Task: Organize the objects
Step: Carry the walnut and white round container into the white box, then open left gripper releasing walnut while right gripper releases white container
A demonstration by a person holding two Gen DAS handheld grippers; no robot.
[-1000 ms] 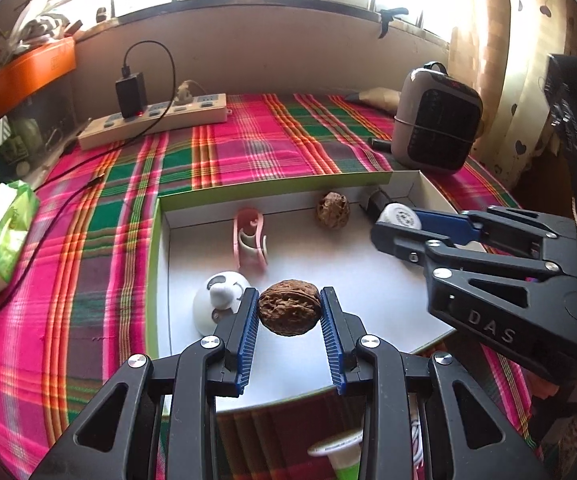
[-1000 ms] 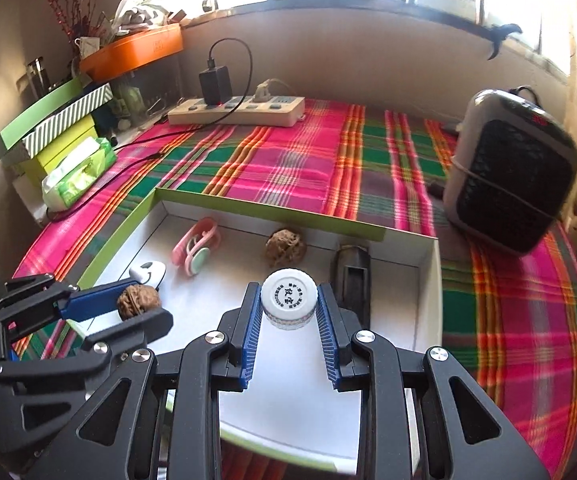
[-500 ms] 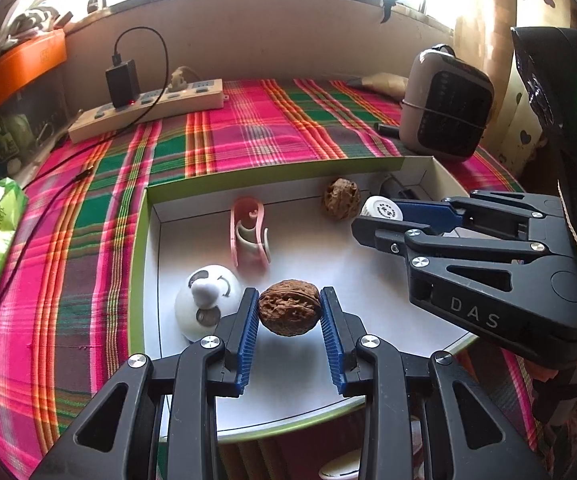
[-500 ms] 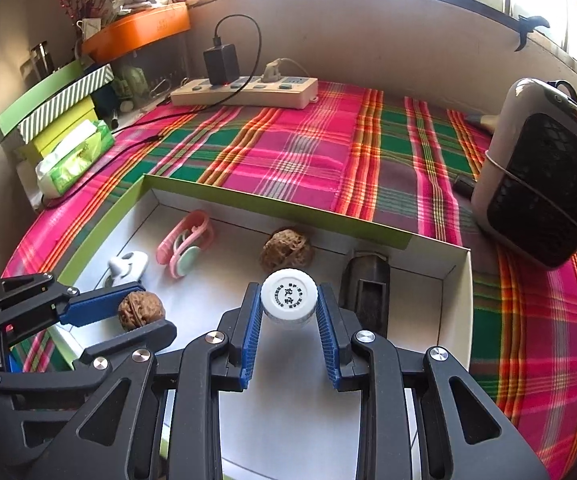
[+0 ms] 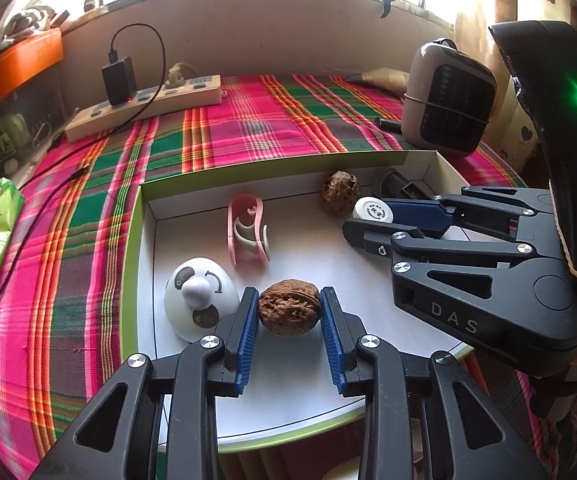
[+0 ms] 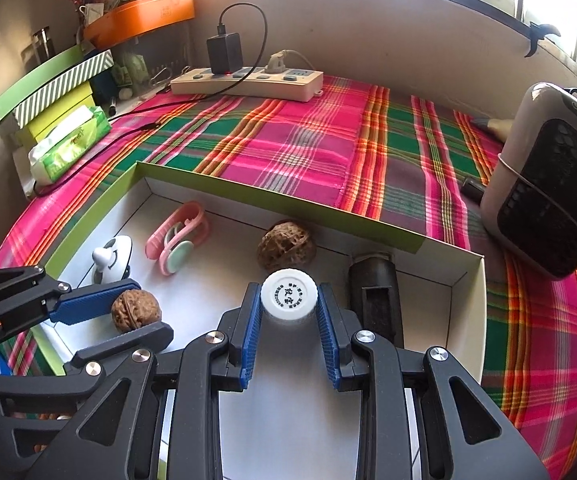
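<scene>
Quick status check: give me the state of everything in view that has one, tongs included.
Left tongs: shut on walnut.
Right tongs: shut on bottle, white cap on.
Second walnut: lying loose in box.
Pink clip: lying in box.
Charger: plugged into power strip.

The white-capped bottle [image 6: 288, 295] shows only its cap; its printed characters are unreadable

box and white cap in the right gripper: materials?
Box: looks like cardboard, matte white inside, green outside; thin folded walls with creased corners. Cap: likely plastic, smooth white, ribbed rim, printed top; the right gripper's fingers clamp it.
</scene>
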